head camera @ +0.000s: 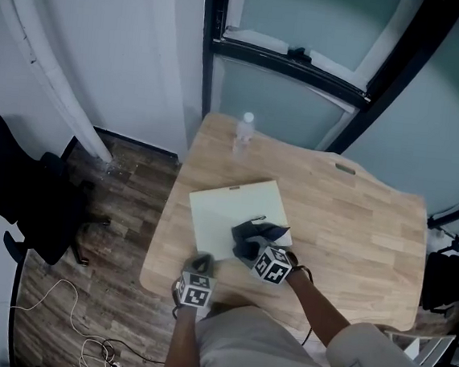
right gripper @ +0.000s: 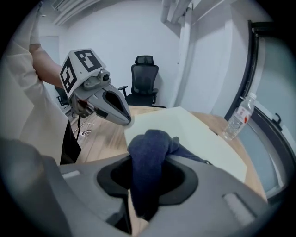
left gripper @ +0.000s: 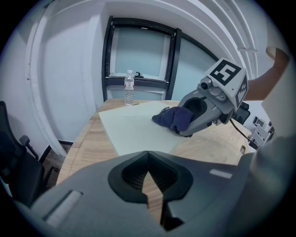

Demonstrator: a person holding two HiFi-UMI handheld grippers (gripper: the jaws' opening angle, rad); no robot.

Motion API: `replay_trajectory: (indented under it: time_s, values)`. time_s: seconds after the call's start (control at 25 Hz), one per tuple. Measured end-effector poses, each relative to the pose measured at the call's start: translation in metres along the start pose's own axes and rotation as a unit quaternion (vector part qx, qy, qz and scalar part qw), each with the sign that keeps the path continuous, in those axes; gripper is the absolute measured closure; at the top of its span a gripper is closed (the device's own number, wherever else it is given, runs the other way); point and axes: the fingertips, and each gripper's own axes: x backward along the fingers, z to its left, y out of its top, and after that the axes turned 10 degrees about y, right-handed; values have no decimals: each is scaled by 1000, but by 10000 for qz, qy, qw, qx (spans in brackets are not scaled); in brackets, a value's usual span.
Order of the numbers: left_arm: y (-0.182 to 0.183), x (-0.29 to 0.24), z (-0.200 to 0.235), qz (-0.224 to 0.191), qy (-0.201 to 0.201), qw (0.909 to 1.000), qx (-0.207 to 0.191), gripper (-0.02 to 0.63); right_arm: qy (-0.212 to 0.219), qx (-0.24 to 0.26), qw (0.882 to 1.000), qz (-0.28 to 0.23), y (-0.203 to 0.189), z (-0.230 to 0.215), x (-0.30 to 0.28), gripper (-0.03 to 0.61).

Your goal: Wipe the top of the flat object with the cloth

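Note:
A flat white board (head camera: 231, 207) lies on the wooden table (head camera: 355, 223). My right gripper (head camera: 253, 245) is shut on a dark blue cloth (head camera: 255, 233), which rests on the board's near right corner. In the right gripper view the cloth (right gripper: 148, 150) bulges up from between the jaws over the board (right gripper: 199, 136). My left gripper (head camera: 203, 259) hovers at the board's near edge, shut with nothing in it. Seen from the left gripper view, the cloth (left gripper: 175, 118) hangs from the right gripper (left gripper: 185, 126) onto the board (left gripper: 136, 127).
A clear water bottle (head camera: 245, 132) stands at the table's far left edge, beyond the board. A black office chair (head camera: 42, 201) is on the floor to the left, with cables (head camera: 93, 343) near it. A window frame (head camera: 305, 65) rises behind the table.

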Motion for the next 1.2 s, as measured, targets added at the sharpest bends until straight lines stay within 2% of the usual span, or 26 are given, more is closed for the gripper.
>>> replay_trajectory:
  time_s: [0.28, 0.36, 0.44, 0.52, 0.64, 0.72, 0.96, 1.08, 1.2]
  values:
    - [8, 8, 3, -285, -53, 9995, 148, 606, 365, 467, 9982, -38, 47, 26, -39, 457]
    - [6, 19, 16, -427, 127, 9986, 278, 606, 412, 546, 9977, -31, 49, 27, -40, 457]
    - [1, 28, 41, -543, 403, 9957, 630, 606, 462, 546, 9974, -102, 48, 25, -39, 457]
    - [-12, 27, 56, -363, 549, 9951, 738, 606, 499, 533, 9972, -145, 47, 21, -38, 457]
    - [-32, 13, 51, -23, 328, 9981, 519, 606, 557, 503, 9971, -121, 46, 25, -39, 457]
    - [-33, 6, 45, 17, 151, 9989, 445, 606, 611, 522, 9967, -70, 49, 27, -40, 457]
    - [-33, 2, 39, -57, 237, 9982, 557, 607, 731, 770, 9943, -23, 64, 37, -51, 456]
    - [-39, 2, 39, -48, 226, 9970, 732, 606, 698, 967, 9928, -87, 84, 50, -68, 456]
    - [-49, 3, 33, 69, 168, 9965, 813, 606, 540, 945, 9938, -222, 101, 57, -83, 456]
